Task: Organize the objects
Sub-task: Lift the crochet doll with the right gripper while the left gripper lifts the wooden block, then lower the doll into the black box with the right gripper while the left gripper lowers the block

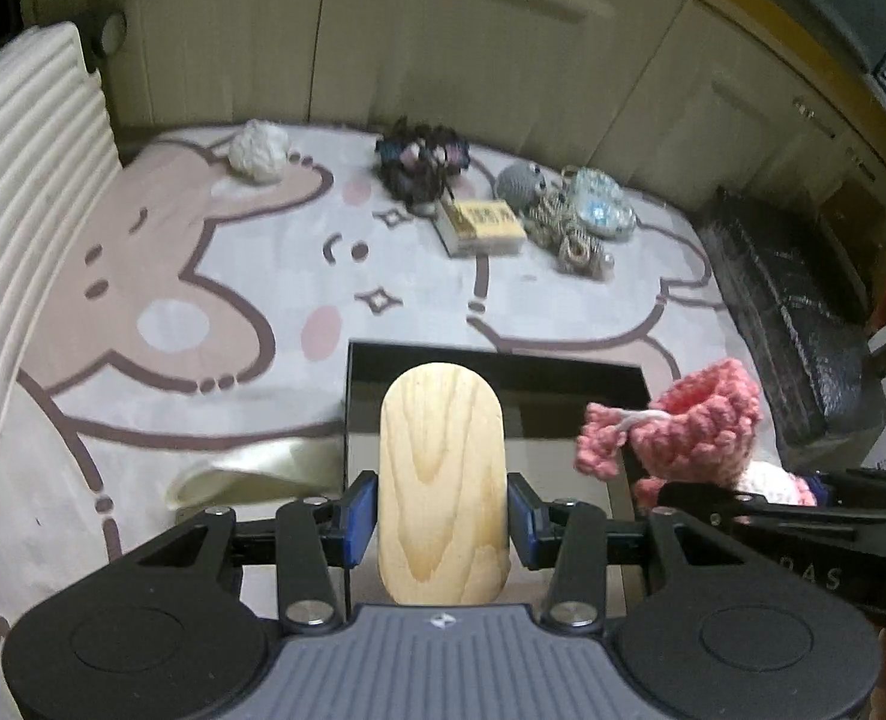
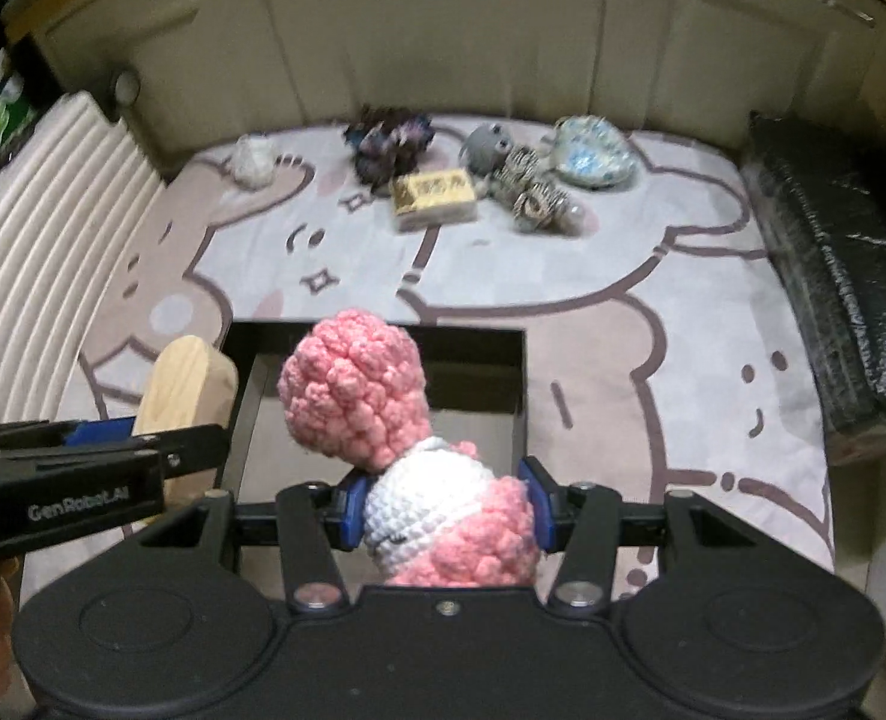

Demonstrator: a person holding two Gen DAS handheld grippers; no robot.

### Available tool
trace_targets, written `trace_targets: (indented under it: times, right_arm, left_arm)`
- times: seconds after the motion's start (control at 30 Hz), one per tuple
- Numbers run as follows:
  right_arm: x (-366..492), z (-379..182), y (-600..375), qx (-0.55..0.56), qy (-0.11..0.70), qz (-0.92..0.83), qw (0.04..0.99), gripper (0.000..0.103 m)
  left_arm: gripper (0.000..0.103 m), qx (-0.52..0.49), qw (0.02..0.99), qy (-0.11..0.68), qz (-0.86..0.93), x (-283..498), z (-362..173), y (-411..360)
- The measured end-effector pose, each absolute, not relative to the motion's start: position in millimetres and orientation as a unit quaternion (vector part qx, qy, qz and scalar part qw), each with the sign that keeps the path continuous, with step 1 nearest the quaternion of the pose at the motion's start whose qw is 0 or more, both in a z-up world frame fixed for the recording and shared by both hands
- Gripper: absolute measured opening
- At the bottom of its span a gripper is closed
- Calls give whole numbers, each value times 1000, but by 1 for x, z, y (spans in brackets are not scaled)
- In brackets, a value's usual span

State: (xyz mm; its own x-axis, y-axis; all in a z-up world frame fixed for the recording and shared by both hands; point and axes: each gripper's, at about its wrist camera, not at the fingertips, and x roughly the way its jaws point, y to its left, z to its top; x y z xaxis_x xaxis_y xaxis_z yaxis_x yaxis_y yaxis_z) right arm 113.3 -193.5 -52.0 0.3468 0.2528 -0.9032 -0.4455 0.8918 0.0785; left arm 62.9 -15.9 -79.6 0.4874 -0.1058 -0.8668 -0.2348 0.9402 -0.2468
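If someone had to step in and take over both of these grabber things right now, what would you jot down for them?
Left hand-held gripper: shut on the wooden block, held over the black box.
Right hand-held gripper: shut on the pink and white crochet toy, also above the box.
Done: both items picked up; the box looks empty.
Left: lower both into the box, release, then fetch the rest at the far side of the mat: white crochet ball, dark tangled bundle, yellow booklet, grey crochet toy, striped piece, pale blue pouch.
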Motion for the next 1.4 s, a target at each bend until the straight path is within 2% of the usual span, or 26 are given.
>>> trace_targets:
  times: [0.6, 1.2, 1.4]
  right_arm:
    - [93, -86, -165, -268, 536, 316, 735, 52]
    - [94, -103, -155, -339, 520, 350, 702, 52]
    - [89, -103, -149, -344, 509, 377, 693, 54]
  left_arm:
    - [46, -179, 819, 543, 50, 65, -109, -18]
    - [49, -175, 815, 551, 45, 61, -113, -17]
    - [59, -147, 834, 529, 57, 60, -98, -18]
